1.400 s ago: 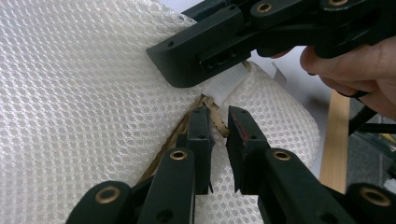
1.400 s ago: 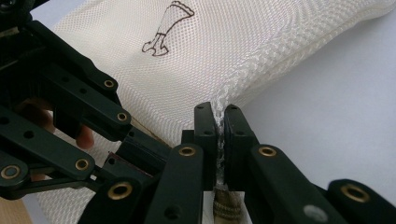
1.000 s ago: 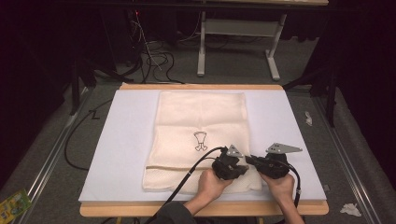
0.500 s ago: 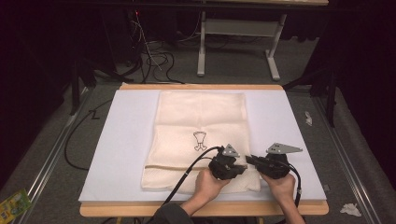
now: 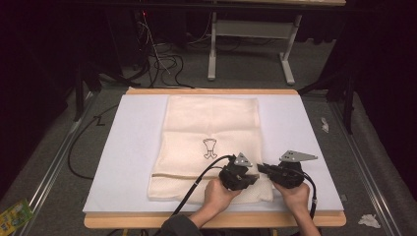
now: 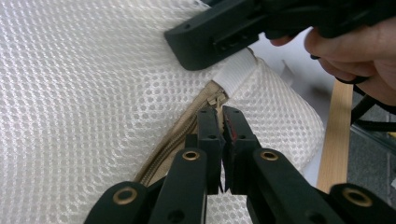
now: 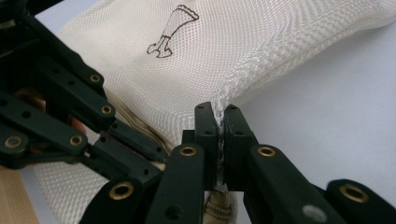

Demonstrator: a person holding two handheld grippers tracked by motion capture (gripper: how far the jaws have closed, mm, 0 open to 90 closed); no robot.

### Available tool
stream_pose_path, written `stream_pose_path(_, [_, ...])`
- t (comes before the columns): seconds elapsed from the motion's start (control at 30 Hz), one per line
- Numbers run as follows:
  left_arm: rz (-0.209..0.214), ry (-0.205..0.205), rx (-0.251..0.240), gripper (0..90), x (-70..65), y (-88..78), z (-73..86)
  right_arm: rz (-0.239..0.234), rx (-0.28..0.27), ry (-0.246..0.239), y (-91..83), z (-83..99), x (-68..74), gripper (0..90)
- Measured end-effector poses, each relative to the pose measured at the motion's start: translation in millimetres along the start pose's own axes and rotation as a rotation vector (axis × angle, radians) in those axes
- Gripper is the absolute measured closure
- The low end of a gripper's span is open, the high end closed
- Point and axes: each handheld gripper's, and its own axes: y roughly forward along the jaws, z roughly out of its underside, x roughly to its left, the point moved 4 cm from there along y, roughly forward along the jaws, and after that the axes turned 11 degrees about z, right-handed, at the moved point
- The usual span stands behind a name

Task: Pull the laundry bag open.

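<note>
From above, the cream mesh laundry bag lies flat on the white mat that covers the wooden table, with a small dark printed emblem near its middle and a tan zipper running across near the end closest to me. My two hands meet at that near right corner: my left gripper and my right gripper sit just beside each other on the bag.

Along my left gripper, the jaws are pressed together over the zipper's end, right at the zipper slider, so I am pinching the zipper there. A white fabric tab caps the zipper's end just beyond, and my other gripper hangs over it.

Along my right gripper, the jaws are clamped on the bag's braided side seam, lifting the mesh into a ridge. The emblem shows farther off, and my left gripper's linkage reaches in beside it.
</note>
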Motion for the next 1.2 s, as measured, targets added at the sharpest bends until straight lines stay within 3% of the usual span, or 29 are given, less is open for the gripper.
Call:
stream_pose_path(0.13, [0.008, -0.009, -0.016, 87.2, 1.6, -3.4, -0.5, 0.002, 0.0, 0.0, -1.7, 1.2, -0.6, 88.4])
stream_pose_path(0.27, [-0.034, 0.006, 0.022, 87.3, 0.6, -4.5, 4.0, 0.007, 0.0, -0.005, -1.2, 2.4, 0.2, 88.5])
stream_pose_path(0.37, [-0.038, 0.003, -0.005, 87.3, 0.6, -8.2, 5.5, -0.004, -0.008, 0.015, -1.5, 0.9, -1.9, 88.5])
stream_pose_path(0.43, [-0.034, -0.001, -0.005, 87.3, 1.1, -8.0, 4.6, 0.006, -0.007, -0.001, -2.4, -1.4, -0.7, 88.5])
stream_pose_path(0.73, [-0.042, 0.008, -0.009, 87.2, 2.3, -15.6, 7.3, -0.006, -0.005, 0.009, 0.8, 0.6, -0.9, 88.4])
stream_pose_path(0.87, [-0.058, 0.003, -0.018, 87.1, 5.7, -20.8, 8.8, 0.004, -0.003, 0.008, 0.7, -0.6, -2.0, 88.4])
stream_pose_path(1.03, [-0.05, -0.008, -0.023, 87.1, 9.1, -25.0, 12.4, 0.009, -0.002, 0.015, 0.4, -0.7, -4.5, 88.4])
stream_pose_path(1.2, [-0.067, 0.008, -0.029, 87.1, 7.7, -30.6, 11.8, 0.024, -0.008, 0.004, 1.8, -1.8, -1.9, 88.3])
